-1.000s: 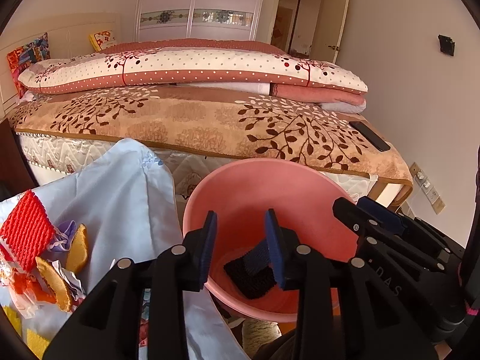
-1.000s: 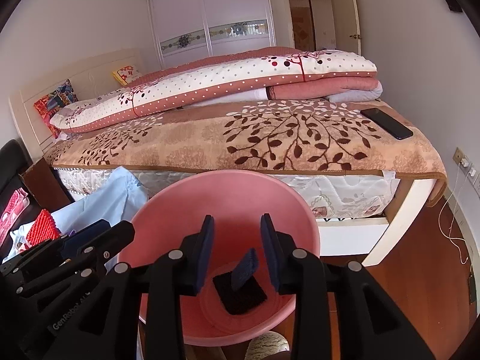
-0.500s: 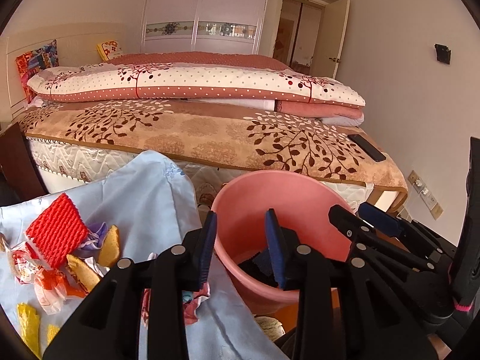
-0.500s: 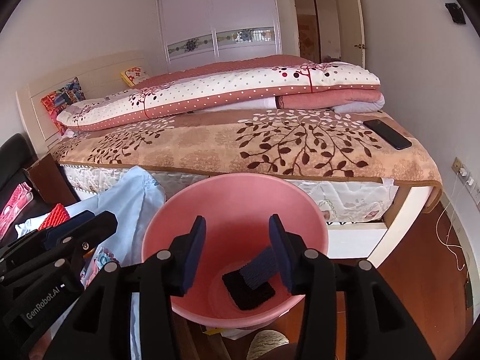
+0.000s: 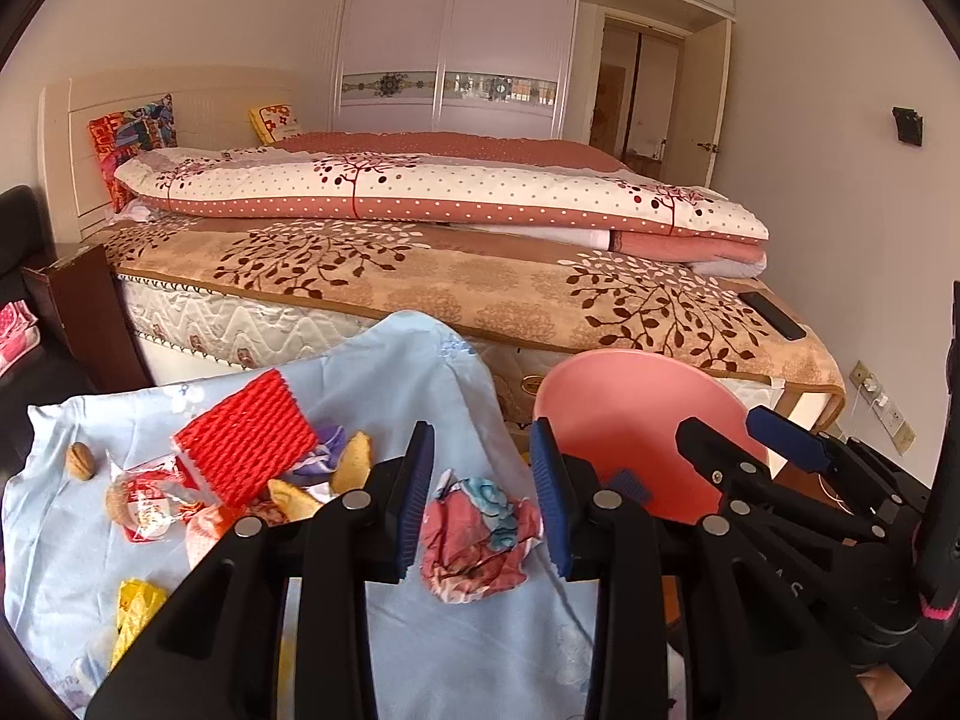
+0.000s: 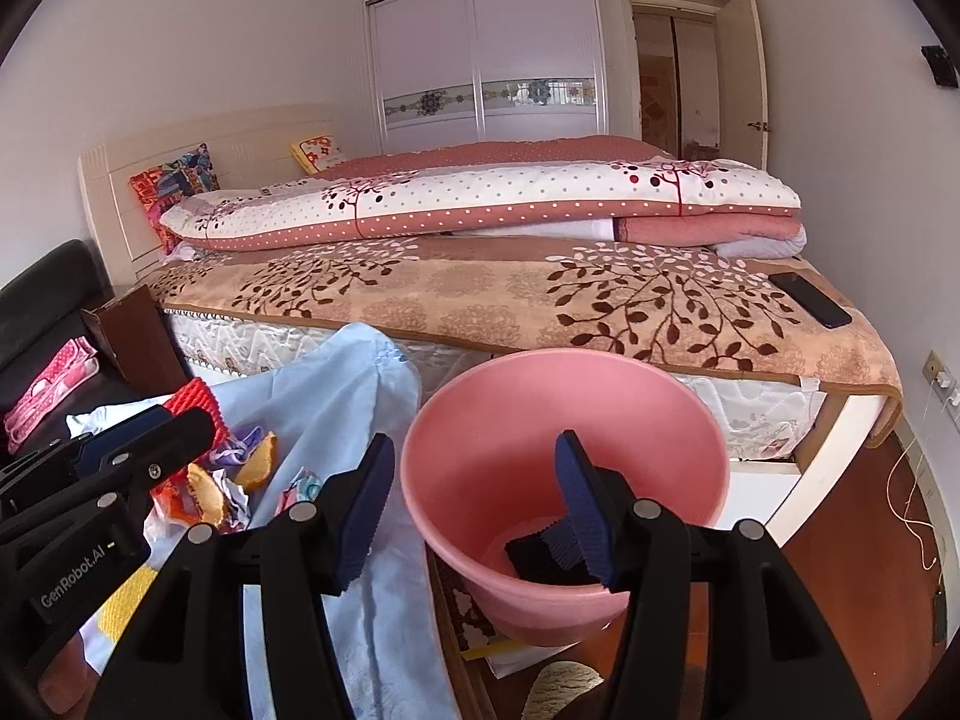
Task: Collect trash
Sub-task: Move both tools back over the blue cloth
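A pink bucket stands on the floor by the bed, with a black and blue sponge at its bottom. It also shows in the left wrist view. My left gripper is open and empty, with a crumpled pink and blue wrapper between its fingers on the light blue cloth. More trash lies on the cloth to the left: a red scrubbing pad, yellow peel pieces, a red snack wrapper and a walnut. My right gripper is open and empty above the bucket's near rim.
A bed with a brown leaf-patterned blanket and folded quilts fills the background. A black phone lies at its right corner. A dark wooden nightstand stands at the left. A wardrobe and a doorway are behind. Wall sockets are at the right.
Both grippers have drawn back and swung left, away from the bucket. The right gripper's jaws have opened wider. The crumpled wrapper now sits between the left fingers.
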Demonstrator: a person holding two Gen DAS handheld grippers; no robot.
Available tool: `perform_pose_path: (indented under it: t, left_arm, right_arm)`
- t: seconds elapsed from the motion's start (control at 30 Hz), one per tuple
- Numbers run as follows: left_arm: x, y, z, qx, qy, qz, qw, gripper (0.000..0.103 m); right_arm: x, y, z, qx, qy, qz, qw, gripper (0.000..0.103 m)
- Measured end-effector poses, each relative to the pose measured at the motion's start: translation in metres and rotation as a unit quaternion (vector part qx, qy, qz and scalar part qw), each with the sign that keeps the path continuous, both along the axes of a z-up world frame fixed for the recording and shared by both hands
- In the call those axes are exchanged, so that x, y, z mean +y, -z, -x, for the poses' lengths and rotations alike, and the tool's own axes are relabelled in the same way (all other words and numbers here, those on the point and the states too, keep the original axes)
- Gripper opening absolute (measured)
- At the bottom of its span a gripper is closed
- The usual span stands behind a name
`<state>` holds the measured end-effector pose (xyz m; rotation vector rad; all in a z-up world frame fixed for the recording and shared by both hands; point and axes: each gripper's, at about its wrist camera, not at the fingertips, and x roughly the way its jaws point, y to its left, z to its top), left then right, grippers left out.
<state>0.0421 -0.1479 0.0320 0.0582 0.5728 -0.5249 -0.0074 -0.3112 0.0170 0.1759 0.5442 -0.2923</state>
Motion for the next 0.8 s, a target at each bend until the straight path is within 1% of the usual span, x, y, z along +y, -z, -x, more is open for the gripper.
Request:
perform_pose_path:
  t: [0.4,0.67,0.8]
  left_arm:
    - [0.061,0.003,0.008,0.003,-0.046,0.013,0.9988,0.034]
    - [0.107,0.011,0.01,0.012,-0.086,0.003,0.9962,0.034]
    - [0.134,0.014,0.013,0.017,-0.103,-0.011,0.9944,0.033]
  right_arm:
    - [0.047,0.005,-0.001,0.004,-0.046,0.011,0.999,0.055]
    - [0.08,0.016,-0.009,0.017,-0.086,0.016,0.996,0.055]
    - [0.097,0.023,-0.012,0.03,-0.114,0.012,0.993,0.055]
